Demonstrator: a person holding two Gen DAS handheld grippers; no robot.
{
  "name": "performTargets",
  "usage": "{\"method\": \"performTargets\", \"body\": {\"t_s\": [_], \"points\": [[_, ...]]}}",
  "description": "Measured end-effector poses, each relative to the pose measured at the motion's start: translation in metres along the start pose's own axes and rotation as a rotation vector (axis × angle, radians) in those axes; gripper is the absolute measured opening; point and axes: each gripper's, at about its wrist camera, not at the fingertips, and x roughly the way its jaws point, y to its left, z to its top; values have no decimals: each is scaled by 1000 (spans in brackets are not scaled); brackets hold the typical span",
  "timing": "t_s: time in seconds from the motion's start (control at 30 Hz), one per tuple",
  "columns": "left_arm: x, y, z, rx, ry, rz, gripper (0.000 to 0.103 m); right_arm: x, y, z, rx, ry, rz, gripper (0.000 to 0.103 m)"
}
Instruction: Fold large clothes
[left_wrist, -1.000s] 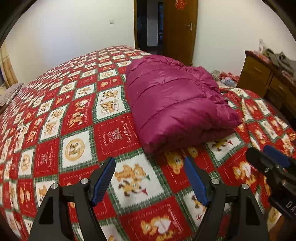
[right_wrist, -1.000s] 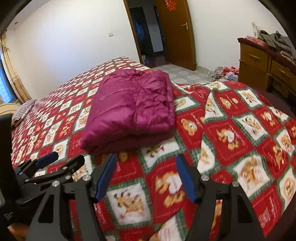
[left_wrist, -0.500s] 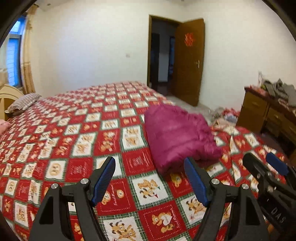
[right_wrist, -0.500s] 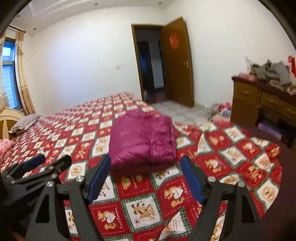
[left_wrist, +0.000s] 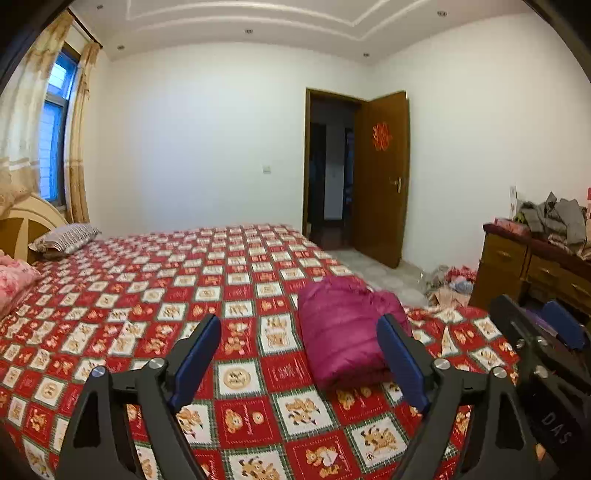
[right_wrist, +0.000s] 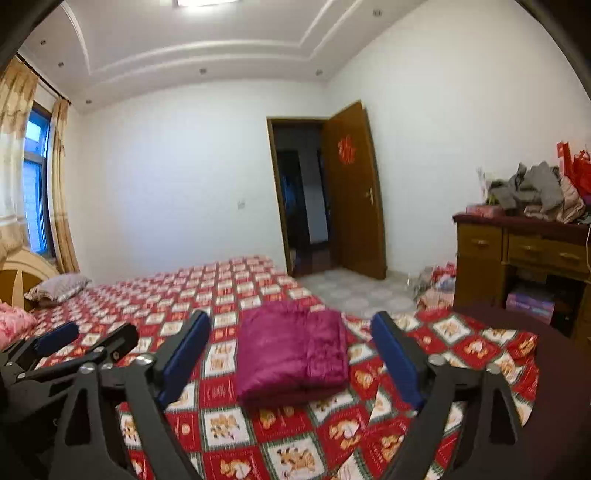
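Garment: folded magenta padded jacket (left_wrist: 341, 339), lying flat on the red bear-print bedspread (left_wrist: 155, 295), near the bed's foot corner.
Long axis: runs away from the cameras toward the open door (left_wrist: 382, 177); folded edge faces the grippers.
Left gripper (left_wrist: 299, 360): jaws opening, spread wide, nothing between them, clear of the jacket.
Right gripper (right_wrist: 290, 363): jaws opening, spread wide, nothing gripped.
Right view only: full dresser (right_wrist: 517, 251) front, ceiling light.
Left view only: more of the window (left_wrist: 53, 129).

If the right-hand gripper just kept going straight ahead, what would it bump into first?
Most likely the folded magenta puffy jacket on the red patchwork bedspread; the opening, empty right gripper frames it, though depth is uncertain.
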Motion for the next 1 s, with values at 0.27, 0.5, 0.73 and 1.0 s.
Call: {"method": "performTargets", "body": {"t_s": [0.27, 0.5, 0.73, 1.0], "points": [[-7, 4, 13, -5, -38, 29, 94, 3, 6, 24, -53, -57, 18, 100], [-2, -6, 8, 14, -29, 33, 94, -2, 1, 16, -50, -65, 7, 103], [-6, -8, 7, 19, -36, 24, 95, -1, -7, 17, -36, -58, -16, 103], [-9, -7, 9, 10, -46, 27, 95, -6, -7, 21, -34, -62, -11, 103]]}}
